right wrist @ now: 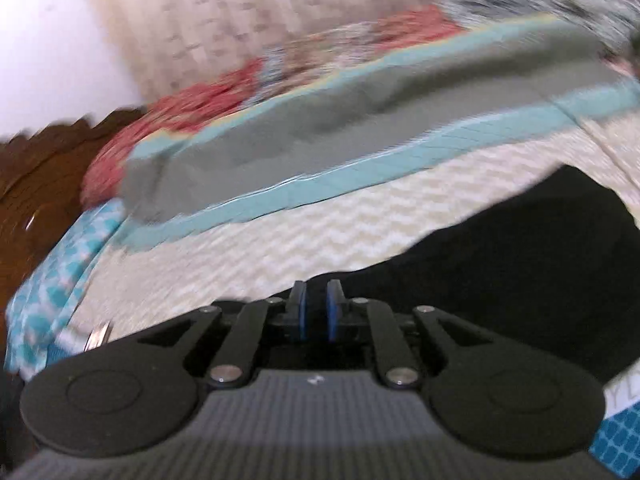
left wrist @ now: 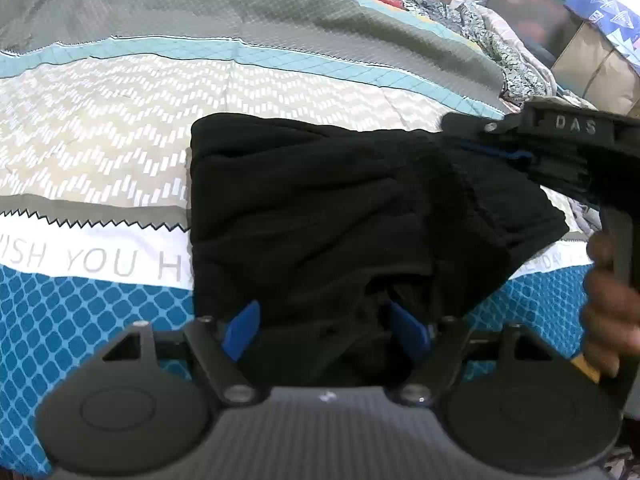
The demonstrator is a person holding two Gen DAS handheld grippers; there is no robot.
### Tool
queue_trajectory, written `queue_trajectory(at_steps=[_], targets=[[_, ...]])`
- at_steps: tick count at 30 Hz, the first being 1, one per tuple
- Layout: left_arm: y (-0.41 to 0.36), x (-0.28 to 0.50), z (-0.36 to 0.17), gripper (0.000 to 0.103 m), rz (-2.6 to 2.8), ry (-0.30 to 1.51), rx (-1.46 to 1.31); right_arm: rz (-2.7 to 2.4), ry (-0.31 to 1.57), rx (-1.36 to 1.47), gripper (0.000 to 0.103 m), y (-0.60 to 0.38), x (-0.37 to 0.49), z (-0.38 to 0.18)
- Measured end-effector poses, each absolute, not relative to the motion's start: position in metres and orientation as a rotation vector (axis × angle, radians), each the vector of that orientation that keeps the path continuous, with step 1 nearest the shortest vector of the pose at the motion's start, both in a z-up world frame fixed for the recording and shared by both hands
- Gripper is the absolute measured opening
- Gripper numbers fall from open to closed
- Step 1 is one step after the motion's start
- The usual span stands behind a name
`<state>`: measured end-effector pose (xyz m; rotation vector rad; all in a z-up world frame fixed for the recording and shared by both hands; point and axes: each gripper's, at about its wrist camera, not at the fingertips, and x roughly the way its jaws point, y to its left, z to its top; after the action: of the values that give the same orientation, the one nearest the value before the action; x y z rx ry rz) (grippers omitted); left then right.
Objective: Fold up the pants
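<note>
The black pants [left wrist: 320, 216] lie folded into a thick bundle on the patterned bedsheet [left wrist: 120, 128]. My left gripper [left wrist: 326, 326] is open, its blue pads spread on either side of the near edge of the pants. My right gripper [left wrist: 480, 136] shows at the far right corner of the bundle, held by a hand [left wrist: 608, 312]. In the right wrist view my right gripper [right wrist: 316, 300] has its blue pads close together on a thin black edge of the pants [right wrist: 520, 248]. That view is blurred by motion.
The bedsheet [right wrist: 280, 240] has grey, teal and chevron bands and a blue-patterned band near me. Crumpled floral bedding [left wrist: 500, 40] and a cardboard box [left wrist: 592, 64] sit at the far right. A dark wooden headboard [right wrist: 40, 184] stands at the left of the right wrist view.
</note>
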<state>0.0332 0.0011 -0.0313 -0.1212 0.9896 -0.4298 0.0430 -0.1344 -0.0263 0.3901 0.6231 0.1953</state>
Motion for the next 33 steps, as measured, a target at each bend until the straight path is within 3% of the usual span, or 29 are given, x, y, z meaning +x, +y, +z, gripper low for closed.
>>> queue_trajectory(at_steps=[3, 6, 9, 14, 20, 22, 27, 33], targets=[[0.000, 0.030, -0.029, 0.073, -0.430, 0.981, -0.109, 0.249, 0.706, 0.353, 0.016, -0.122, 0.052, -0.045], [0.005, 0.028, -0.025, 0.073, -0.427, 0.978, -0.124, 0.237, 0.776, 0.364, 0.000, -0.133, 0.073, -0.084], [0.013, 0.026, -0.022, 0.073, -0.420, 0.980, -0.155, 0.271, 0.803, 0.594, 0.000, -0.163, 0.080, -0.093], [0.020, 0.022, -0.018, 0.073, -0.410, 0.981, -0.197, 0.286, 0.802, 0.628, 0.000, -0.165, 0.070, -0.086], [0.040, 0.015, -0.011, 0.078, -0.398, 0.974, -0.280, 0.293, 0.765, 0.633, 0.017, -0.167, 0.041, -0.070], [0.051, 0.016, -0.012, 0.081, -0.374, 0.975, -0.331, 0.301, 0.737, 0.598, 0.029, -0.161, 0.033, -0.064], [0.079, 0.032, -0.021, 0.095, -0.281, 0.994, -0.474, 0.278, 0.699, 0.510, 0.029, -0.154, 0.028, -0.062], [0.068, 0.057, -0.048, 0.097, -0.311, 1.067, -0.544, 0.209, 0.761, 0.495, 0.028, -0.153, 0.050, -0.080]])
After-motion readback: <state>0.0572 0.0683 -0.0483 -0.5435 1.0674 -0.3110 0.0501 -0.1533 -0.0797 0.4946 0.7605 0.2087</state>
